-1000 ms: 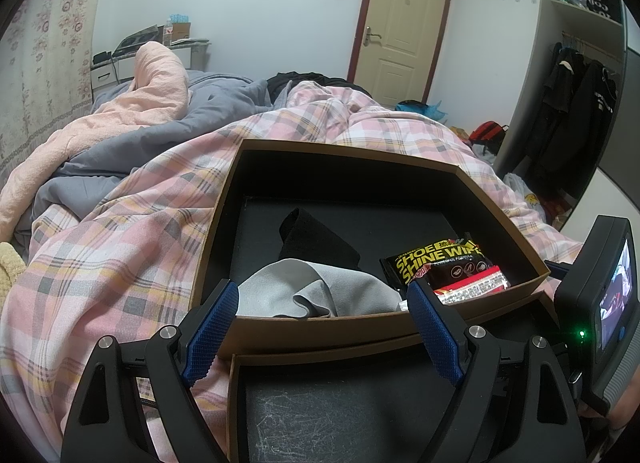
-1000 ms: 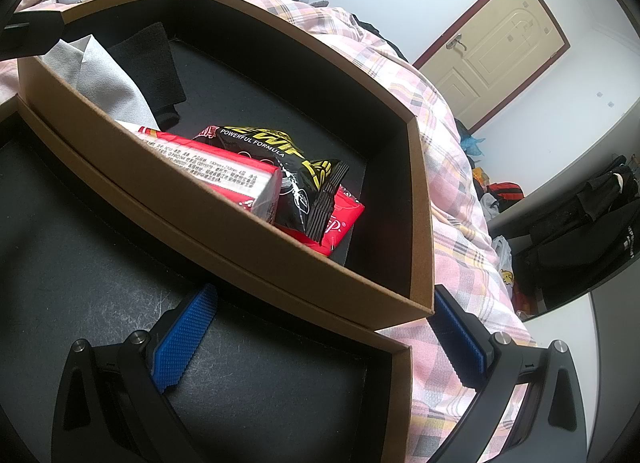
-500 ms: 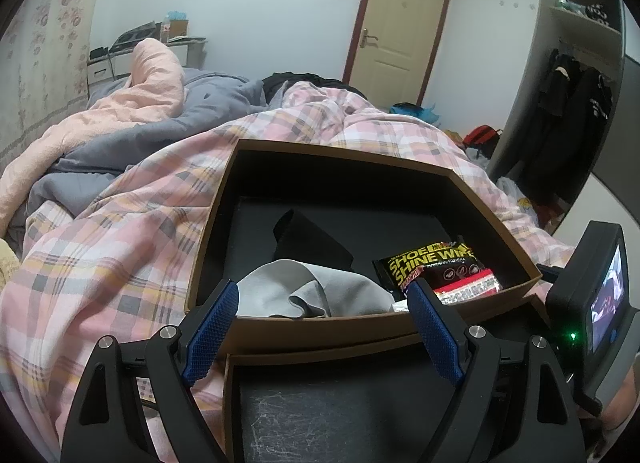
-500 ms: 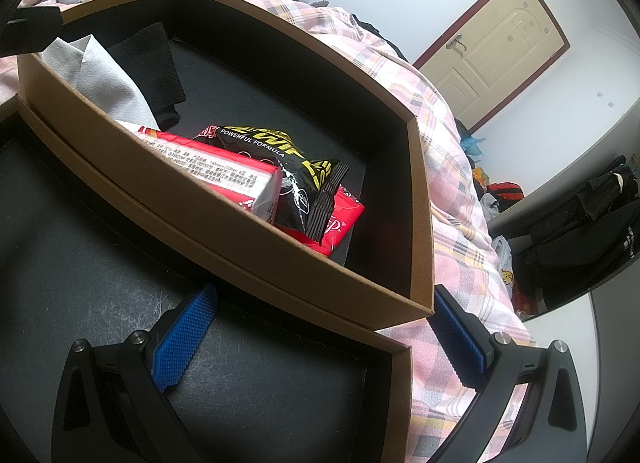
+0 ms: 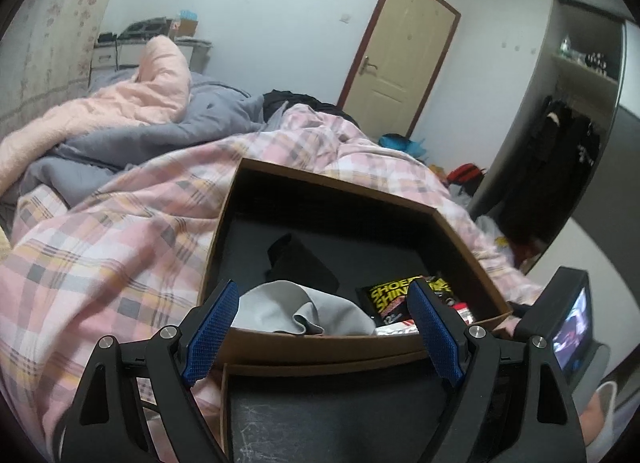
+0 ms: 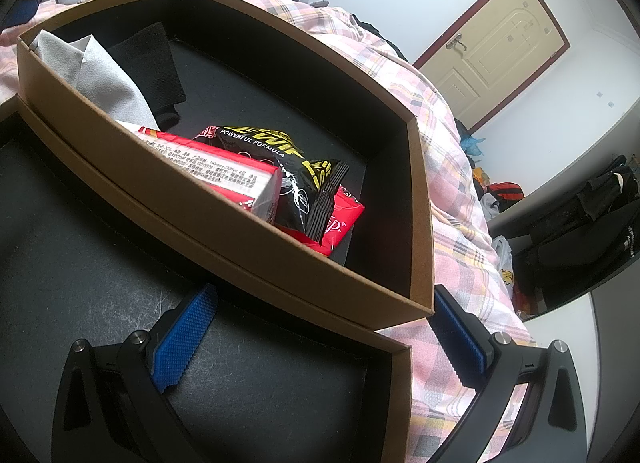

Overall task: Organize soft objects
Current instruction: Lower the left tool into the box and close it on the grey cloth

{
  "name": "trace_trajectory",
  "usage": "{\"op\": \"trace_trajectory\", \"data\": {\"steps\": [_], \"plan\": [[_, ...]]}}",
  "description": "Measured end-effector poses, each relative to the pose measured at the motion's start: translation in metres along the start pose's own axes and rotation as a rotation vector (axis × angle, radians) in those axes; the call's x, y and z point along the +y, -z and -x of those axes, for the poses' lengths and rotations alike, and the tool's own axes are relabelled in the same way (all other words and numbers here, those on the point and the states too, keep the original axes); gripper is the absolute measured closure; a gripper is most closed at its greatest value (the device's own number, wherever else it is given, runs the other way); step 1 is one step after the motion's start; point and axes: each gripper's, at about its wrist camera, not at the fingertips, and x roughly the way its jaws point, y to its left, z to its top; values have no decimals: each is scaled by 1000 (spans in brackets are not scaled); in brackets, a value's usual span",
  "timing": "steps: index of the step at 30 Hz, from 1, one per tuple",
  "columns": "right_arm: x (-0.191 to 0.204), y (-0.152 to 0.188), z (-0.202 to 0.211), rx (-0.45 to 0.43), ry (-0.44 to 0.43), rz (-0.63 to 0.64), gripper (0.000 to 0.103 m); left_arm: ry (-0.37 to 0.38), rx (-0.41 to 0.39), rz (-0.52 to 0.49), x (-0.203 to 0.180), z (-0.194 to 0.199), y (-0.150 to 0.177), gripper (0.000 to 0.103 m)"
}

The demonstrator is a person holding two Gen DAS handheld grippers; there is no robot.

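The left claw [image 5: 324, 327] is gaping wide and empty, having rolled slightly clockwise since a second ago; the right claw [image 6: 324, 339] is likewise gaping, unmoved. At 12 o'clock the grey cloth [image 5: 304, 309] is lying in the cardboard box [image 5: 320, 345], on the plaid bed [image 5: 120, 243]; door [image 5: 396, 59] beyond.

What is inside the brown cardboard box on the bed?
Inside the brown box lie a grey cloth, a black fabric piece, a black shoe-wipes packet and a red-white tissue pack. Anything under them is covered.
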Motion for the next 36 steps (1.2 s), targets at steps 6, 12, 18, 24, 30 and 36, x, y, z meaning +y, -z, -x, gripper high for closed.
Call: {"op": "trace_trajectory", "data": {"steps": [6, 12, 18, 24, 30, 36], "plan": [[0, 0, 0, 1, 0, 0, 1, 4, 28, 43, 5, -3, -7, 19], [0, 0, 2, -2, 1, -3, 1, -48, 128, 35, 0, -20, -27, 19], [-1, 1, 0, -3, 1, -2, 1, -121, 289, -54, -9, -46, -34, 26], [-1, 1, 0, -3, 1, -3, 1, -119, 418, -121, -19, -69, -38, 30], [-1, 1, 0, -3, 1, -2, 1, -114, 547, -153, -24, -95, -25, 43], [-1, 1, -1, -2, 1, 0, 1, -67, 584, -124, -20, -102, -18, 68]]}}
